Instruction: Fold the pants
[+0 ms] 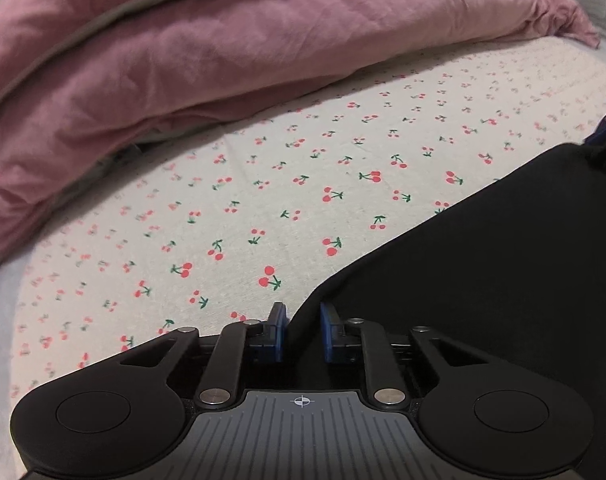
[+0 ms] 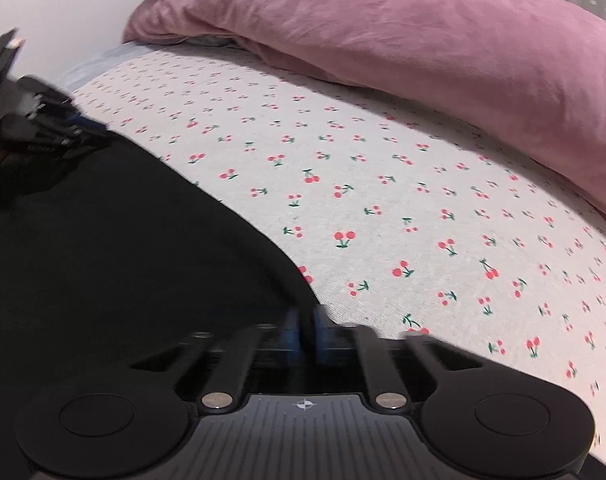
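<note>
Black pants (image 1: 483, 280) lie flat on the cherry-print sheet and fill the lower right of the left wrist view. My left gripper (image 1: 303, 318) sits at their near left corner, its blue pads closed on the edge of the cloth. In the right wrist view the pants (image 2: 103, 240) cover the lower left. My right gripper (image 2: 306, 328) is at their near right corner, with the pads pinched almost together on the hem. The left gripper (image 2: 89, 130) also shows at the far left of that view, down on the cloth.
The white sheet with red cherries (image 1: 263, 200) (image 2: 383, 200) stretches ahead of both grippers. A bulky pink duvet (image 1: 183, 60) (image 2: 423, 40) is heaped along the far side of the bed.
</note>
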A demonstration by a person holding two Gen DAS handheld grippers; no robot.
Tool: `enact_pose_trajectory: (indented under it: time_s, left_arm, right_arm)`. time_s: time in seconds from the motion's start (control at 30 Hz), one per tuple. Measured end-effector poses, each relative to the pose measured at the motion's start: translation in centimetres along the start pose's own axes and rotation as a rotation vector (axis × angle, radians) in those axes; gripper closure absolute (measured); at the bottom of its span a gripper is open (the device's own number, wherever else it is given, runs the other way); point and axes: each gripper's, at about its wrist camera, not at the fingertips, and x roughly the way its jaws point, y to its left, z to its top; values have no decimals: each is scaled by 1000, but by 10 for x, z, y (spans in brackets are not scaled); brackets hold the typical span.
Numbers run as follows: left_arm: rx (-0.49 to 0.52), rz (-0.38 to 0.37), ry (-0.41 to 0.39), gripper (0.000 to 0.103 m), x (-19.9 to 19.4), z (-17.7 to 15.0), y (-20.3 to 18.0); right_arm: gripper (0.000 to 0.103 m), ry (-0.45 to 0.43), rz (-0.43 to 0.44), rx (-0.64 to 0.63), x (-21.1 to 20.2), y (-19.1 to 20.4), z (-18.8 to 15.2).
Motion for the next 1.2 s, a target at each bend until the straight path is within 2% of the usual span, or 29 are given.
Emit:
enact_pose_trajectory:
  time_s: [0.1, 0.23, 0.63, 0.9, 1.03, 1.2]
  left_arm:
    - [-29, 71, -18, 91, -7, -3, -10]
    - [-75, 118, -50, 96, -30, -7, -16]
    - [-232, 142, -141, 98, -120, -40, -33]
    - [-303, 143, -204, 98, -183, -68, -56]
    - [-333, 139, -210, 98, -207, -98, -74]
    - [-395, 106, -202, 98, -228, -144, -91]
  right_arm:
    - [102, -11, -79, 0, -6, 13, 1]
    - [102, -54, -149, -26, -30, 32, 3]
    - [103, -229, -224, -69, -114, 81, -26]
    - [103, -304, -213, -79, -160, 107, -64]
    - [103, -331, -170, -88, -180, 125, -94]
    - [102, -319, -142, -131, -187, 151, -131]
